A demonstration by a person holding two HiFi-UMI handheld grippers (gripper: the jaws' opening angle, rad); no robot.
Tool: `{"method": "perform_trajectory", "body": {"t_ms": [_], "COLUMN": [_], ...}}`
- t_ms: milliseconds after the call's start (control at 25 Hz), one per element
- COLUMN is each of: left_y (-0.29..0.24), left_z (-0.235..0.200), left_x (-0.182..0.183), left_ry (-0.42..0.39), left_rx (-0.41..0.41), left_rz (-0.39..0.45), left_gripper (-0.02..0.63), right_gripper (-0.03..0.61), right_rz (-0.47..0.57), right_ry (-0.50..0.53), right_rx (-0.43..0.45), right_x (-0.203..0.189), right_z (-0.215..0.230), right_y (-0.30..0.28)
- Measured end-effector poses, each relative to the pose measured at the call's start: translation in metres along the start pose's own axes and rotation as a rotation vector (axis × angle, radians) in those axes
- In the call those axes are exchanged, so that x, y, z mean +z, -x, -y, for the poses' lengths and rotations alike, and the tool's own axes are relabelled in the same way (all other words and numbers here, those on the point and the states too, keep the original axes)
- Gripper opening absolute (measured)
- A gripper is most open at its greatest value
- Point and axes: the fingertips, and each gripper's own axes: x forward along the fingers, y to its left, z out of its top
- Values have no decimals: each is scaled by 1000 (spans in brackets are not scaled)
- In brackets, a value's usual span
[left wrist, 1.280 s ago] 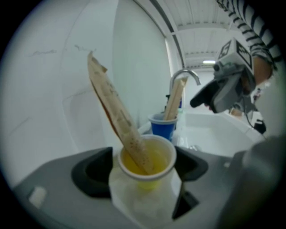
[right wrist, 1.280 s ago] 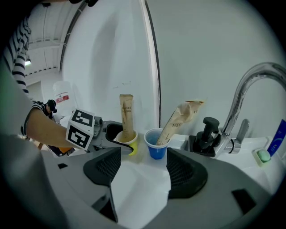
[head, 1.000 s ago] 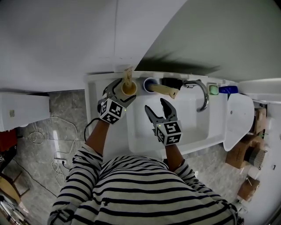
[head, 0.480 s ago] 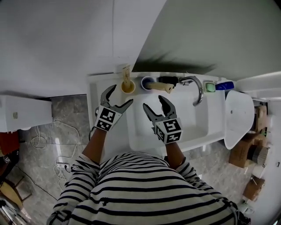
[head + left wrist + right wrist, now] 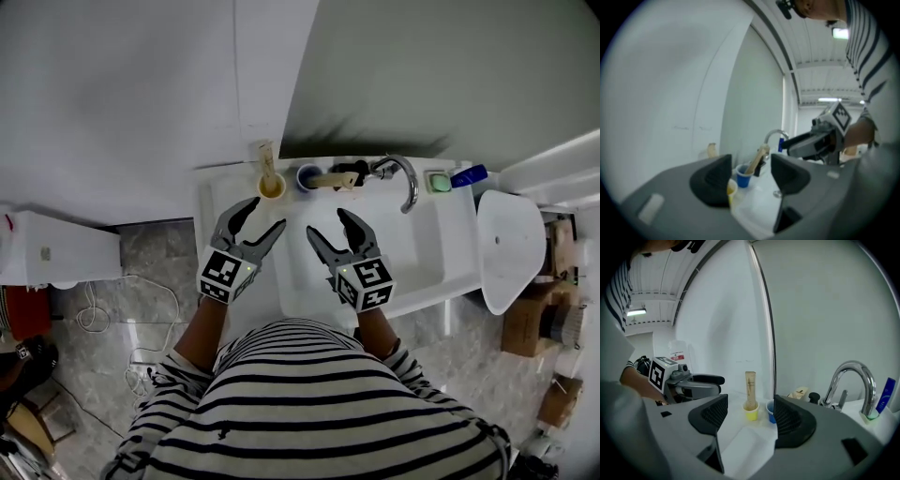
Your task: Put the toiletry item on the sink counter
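Note:
A beige tube [image 5: 268, 157] stands upright in a yellow cup [image 5: 271, 187] at the back left of the white sink counter [image 5: 217, 202]. In the right gripper view the tube [image 5: 750, 389] and cup [image 5: 751, 413] show ahead. Beside it a blue cup [image 5: 307, 176] holds a second beige tube [image 5: 331, 180] that leans right. My left gripper [image 5: 265, 214] hovers open just in front of the yellow cup; its jaws have just been closing with nothing between them. My right gripper [image 5: 328, 225] hangs open and empty over the basin.
A chrome faucet [image 5: 401, 180] arches over the basin [image 5: 412, 253]. A green soap dish [image 5: 439, 182] and a blue bottle [image 5: 466, 175] stand at the back right. A white toilet lid [image 5: 509, 248] is to the right, and a wall runs behind the counter.
A second ago the left gripper's jaws stood around the yellow cup; it has drawn back toward the person, clear of it. The right gripper also pulled back a little.

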Motion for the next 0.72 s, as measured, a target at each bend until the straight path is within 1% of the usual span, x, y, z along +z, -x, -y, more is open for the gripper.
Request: {"method": "perform_trajectory", "body": {"t_ms": [80, 120, 200, 320, 400, 480, 600, 720], "left_y": [11, 16, 27, 40, 45, 50, 58, 62], "left_z": [8, 12, 21, 34, 43, 52, 67, 76], "left_x": [11, 16, 25, 35, 42, 51, 65, 77], "left_ry": [-10, -13, -13, -18, -26, -33, -38, -13], "left_rx": [2, -1, -11, -31, -45, -65, -97, -110], "left_rz": [21, 30, 48, 77, 98, 122, 150, 180], "left_gripper": [214, 179, 122, 54, 26, 10, 8, 6], "right_gripper": [302, 284, 164, 121, 74, 43, 15, 9], "right_rz": [30, 46, 79, 128, 164, 199, 239, 257], "right_ry": [-4, -3, 3, 18, 34, 52, 55, 58], "right_rx": [6, 7, 7, 25, 45, 67, 113, 144], "right_x": [5, 8, 15, 28, 39, 48, 60, 65], "right_z": [-5, -8, -14, -25, -33, -41, -57, -67], "right_y": [9, 14, 24, 37, 45, 54, 67, 75]}}
